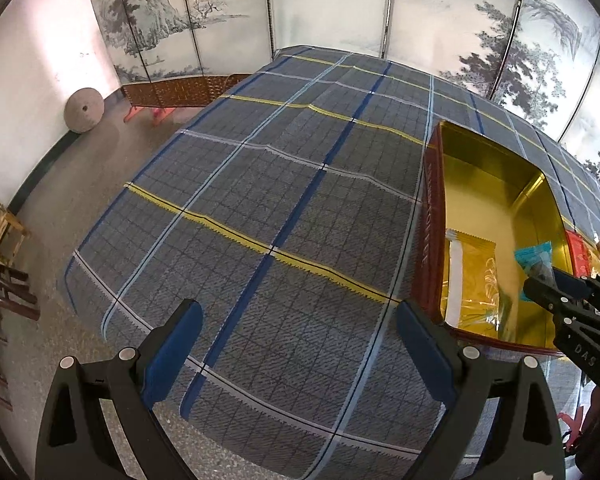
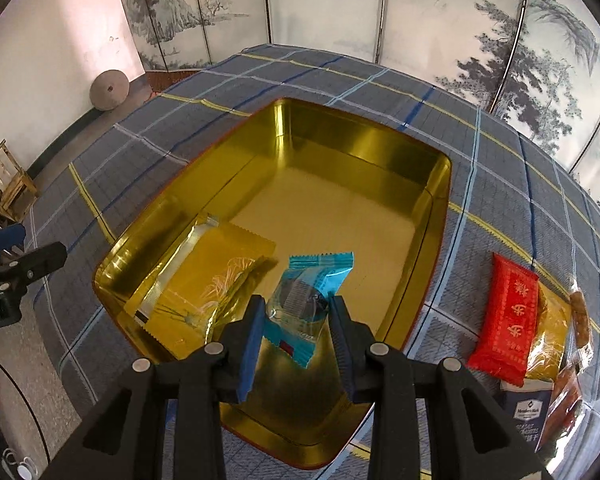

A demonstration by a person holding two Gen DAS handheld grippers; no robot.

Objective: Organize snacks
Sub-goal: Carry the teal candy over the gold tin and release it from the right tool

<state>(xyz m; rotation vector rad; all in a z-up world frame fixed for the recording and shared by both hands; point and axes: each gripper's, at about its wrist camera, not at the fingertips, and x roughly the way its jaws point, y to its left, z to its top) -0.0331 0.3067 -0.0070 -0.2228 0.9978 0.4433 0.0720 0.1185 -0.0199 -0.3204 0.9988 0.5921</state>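
Observation:
My right gripper [image 2: 296, 308] is shut on a teal snack packet [image 2: 312, 280] and holds it over the near part of an open gold tin [image 2: 440, 200]. A yellow packet [image 2: 204, 280] lies flat in the tin's near left corner. On the plaid cloth to the right of the tin lies a red packet [image 2: 508, 316] on top of another yellow packet [image 2: 552, 328]. In the left wrist view my left gripper [image 1: 298, 312] stands open over bare cloth, left of the tin [image 1: 432, 208]. The right gripper [image 1: 548, 284] with the teal packet [image 1: 536, 260] shows there at the right edge.
A dark blue packet [image 2: 528, 408] and a clear bag of brown snacks [image 2: 580, 312] lie by the red packet. The table's left edge [image 1: 100, 240] drops to the floor. A painted folding screen [image 1: 340, 8] stands behind, with a stone disc [image 1: 84, 110] and a wooden stool [image 1: 4, 232] at the left.

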